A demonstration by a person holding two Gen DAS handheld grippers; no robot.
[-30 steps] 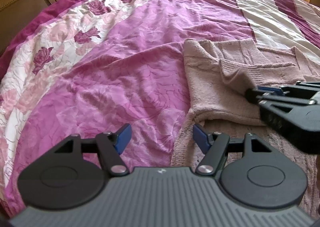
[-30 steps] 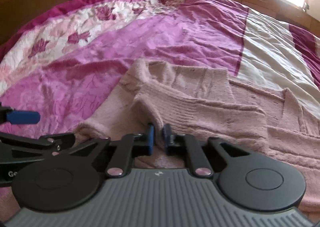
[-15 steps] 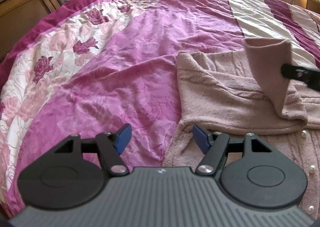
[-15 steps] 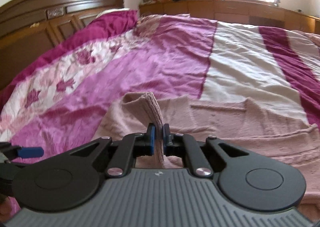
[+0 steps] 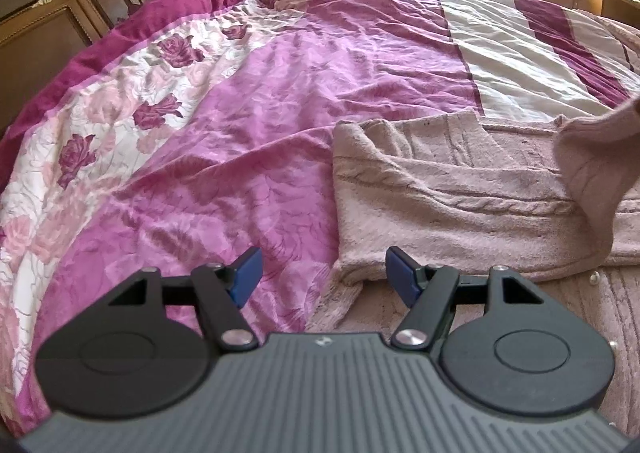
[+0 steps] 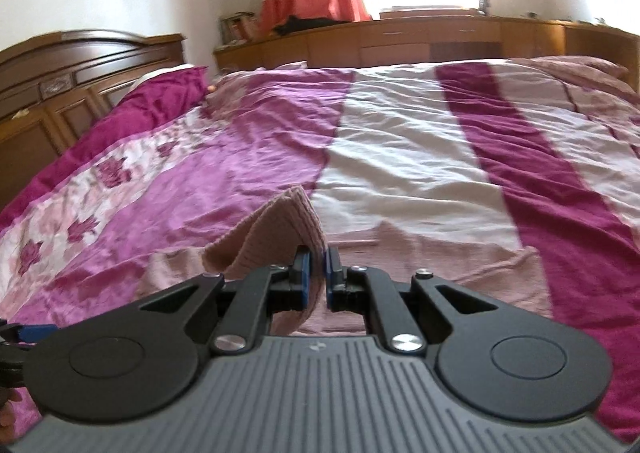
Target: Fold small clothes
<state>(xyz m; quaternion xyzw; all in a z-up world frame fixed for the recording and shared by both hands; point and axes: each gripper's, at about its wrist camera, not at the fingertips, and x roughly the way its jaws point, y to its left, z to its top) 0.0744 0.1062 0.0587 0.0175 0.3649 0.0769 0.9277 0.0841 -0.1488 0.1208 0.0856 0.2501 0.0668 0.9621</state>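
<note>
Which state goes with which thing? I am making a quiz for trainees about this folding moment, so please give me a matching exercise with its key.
Things:
1. left gripper
2. right gripper
3. sleeve
4. bedspread

States:
a. lifted off the bed
b. open, holding nothing
c. spread flat, pink and white
d. shut on knit fabric

Pairs: 1-b, 2-d, 3-a, 4-c
</note>
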